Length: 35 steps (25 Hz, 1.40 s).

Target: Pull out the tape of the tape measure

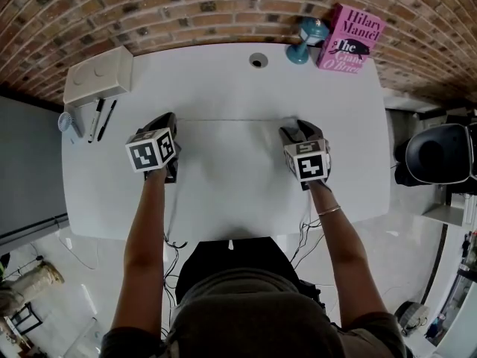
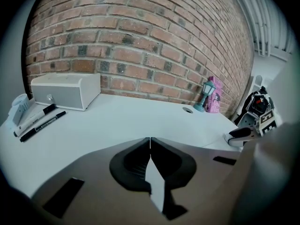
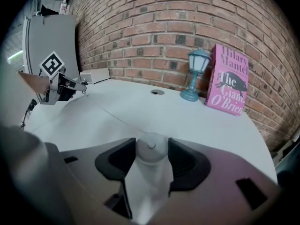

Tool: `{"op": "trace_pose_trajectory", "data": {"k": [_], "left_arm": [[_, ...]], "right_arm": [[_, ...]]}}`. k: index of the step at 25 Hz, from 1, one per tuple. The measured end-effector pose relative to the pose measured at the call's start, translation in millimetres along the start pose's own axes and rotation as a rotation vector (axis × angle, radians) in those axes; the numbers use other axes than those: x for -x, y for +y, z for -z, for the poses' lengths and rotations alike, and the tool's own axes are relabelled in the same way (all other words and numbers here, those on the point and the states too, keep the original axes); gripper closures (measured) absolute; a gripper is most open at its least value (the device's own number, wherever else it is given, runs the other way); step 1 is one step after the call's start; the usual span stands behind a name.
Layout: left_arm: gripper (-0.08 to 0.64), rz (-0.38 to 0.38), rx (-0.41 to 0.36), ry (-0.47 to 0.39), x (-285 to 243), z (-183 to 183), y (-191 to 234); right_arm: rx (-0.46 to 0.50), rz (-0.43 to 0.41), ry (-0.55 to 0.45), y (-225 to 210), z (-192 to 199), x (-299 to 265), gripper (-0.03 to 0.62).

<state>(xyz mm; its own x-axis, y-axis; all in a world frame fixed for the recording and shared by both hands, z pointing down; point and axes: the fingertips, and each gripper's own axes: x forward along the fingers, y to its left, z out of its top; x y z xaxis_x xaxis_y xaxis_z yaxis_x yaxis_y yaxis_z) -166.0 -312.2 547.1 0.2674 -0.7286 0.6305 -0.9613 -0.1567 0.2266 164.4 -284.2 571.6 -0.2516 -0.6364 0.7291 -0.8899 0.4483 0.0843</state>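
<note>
Both bare forearms reach forward from the near edge of the white table (image 1: 223,200), roughly parallel and well apart, each hand gripping its tool level with the other above the table's middle. The left gripper (image 1: 170,118) points inward and away from the person; its jaws are pressed fully together, and the thin tape (image 1: 231,119) ends at their tips, pinched there. The right gripper (image 1: 298,129), on the arm that wears a thin bracelet (image 1: 328,211), holds the tape measure (image 3: 151,150) between its jaws, which stand wide with both black pads against the sides of the case. The case is round, white and smooth, with a small dimple at its centre, and it sits low over the table. The drawn-out tape shows as a narrow pale line running straight across the tabletop from the case to the left gripper, taut and close to the surface. At the table's far edge, against the brick wall (image 1: 186,6), stand a pink book (image 1: 350,39) and a small teal lantern (image 1: 309,36) just beside it; at the far left corner lie a white box (image 1: 97,73) and two pens (image 1: 100,118).
</note>
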Motion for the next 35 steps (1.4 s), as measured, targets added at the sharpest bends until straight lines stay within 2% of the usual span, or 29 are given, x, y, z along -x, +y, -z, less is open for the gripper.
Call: {"op": "trace_pose_trajectory", "data": {"k": [8, 16, 21, 25, 30, 35], "left_arm": [[0.535, -0.016, 0.003, 0.027, -6.0, 7.3, 0.3], [0.534, -0.032, 0.015, 0.035, -8.2, 10.4, 4.3], [0.532, -0.043, -0.005, 0.042, -10.2, 10.9, 5.1], [0.532, -0.051, -0.007, 0.052, -11.7, 11.4, 5.6], [0.532, -0.045, 0.005, 0.047, -11.9, 11.7, 5.3], [0.515, -0.063, 0.049, 0.037, -9.6, 11.8, 10.7]], "right_arm": [[0.016, -0.007, -0.005, -1.3, -3.0, 0.4, 0.368], [-0.013, -0.015, -0.026, -1.8, 1.5, -1.7, 0.368], [-0.026, -0.021, -0.037, -2.4, -0.8, 0.1, 0.364], [-0.070, -0.035, -0.047, -3.2, 2.2, -1.5, 0.354], [-0.076, -0.030, -0.050, -3.8, 3.6, -0.1, 0.339], [-0.091, -0.016, -0.058, -5.7, 4.0, 4.7, 0.339]]}}
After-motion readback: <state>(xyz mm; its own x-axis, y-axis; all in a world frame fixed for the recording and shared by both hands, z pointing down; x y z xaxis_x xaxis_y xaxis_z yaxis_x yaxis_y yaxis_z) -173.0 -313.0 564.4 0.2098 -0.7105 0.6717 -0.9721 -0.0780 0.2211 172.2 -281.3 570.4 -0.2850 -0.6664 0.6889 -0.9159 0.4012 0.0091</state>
